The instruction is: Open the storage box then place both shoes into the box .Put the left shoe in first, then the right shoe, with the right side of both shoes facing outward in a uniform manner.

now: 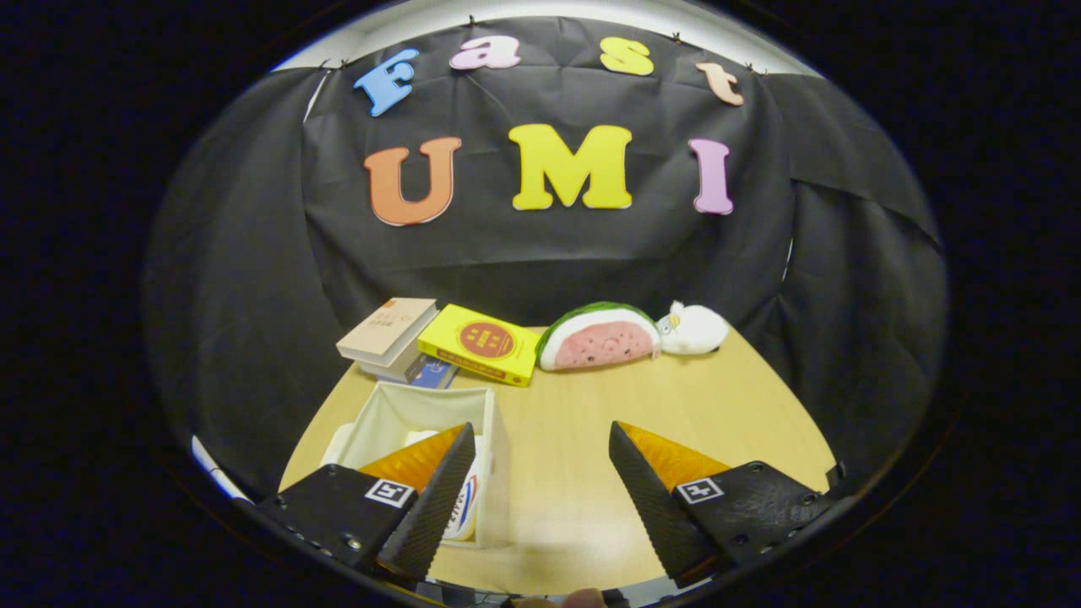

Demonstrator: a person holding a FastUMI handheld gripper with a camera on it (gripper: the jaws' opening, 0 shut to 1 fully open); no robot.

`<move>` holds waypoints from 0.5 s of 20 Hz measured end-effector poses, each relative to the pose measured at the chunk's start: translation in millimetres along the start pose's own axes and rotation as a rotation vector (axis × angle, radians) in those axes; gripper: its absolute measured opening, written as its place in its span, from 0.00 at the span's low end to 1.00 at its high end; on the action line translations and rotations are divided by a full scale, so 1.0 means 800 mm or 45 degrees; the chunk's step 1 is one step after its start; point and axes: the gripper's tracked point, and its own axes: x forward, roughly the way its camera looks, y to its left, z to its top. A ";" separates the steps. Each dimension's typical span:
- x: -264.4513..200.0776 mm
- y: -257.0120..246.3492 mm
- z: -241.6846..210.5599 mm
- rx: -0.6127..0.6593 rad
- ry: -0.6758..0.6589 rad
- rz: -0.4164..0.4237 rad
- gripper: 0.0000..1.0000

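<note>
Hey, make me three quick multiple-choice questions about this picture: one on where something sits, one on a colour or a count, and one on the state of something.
1. Where is the storage box?
A. beside the plush duck
B. behind one finger of the gripper, near the table edge
C. on top of the books

2. What colour is the book lying next to the watermelon plush?
A. yellow
B. green
C. white

3. How do the gripper's fingers stand?
A. closed on a shoe
B. closed on the box wall
C. spread apart, with bare table between them

Answers: 1 B, one finger overlaps the box's near corner. 2 A, its cover is yellow with a red circle. 3 C, a wide gap holds nothing.
</note>
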 end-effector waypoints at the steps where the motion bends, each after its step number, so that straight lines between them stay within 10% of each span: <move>1: 0.002 -0.008 0.005 -0.013 -0.043 -0.005 0.97; 10: -0.051 -0.046 0.036 -0.033 -0.266 -0.044 0.96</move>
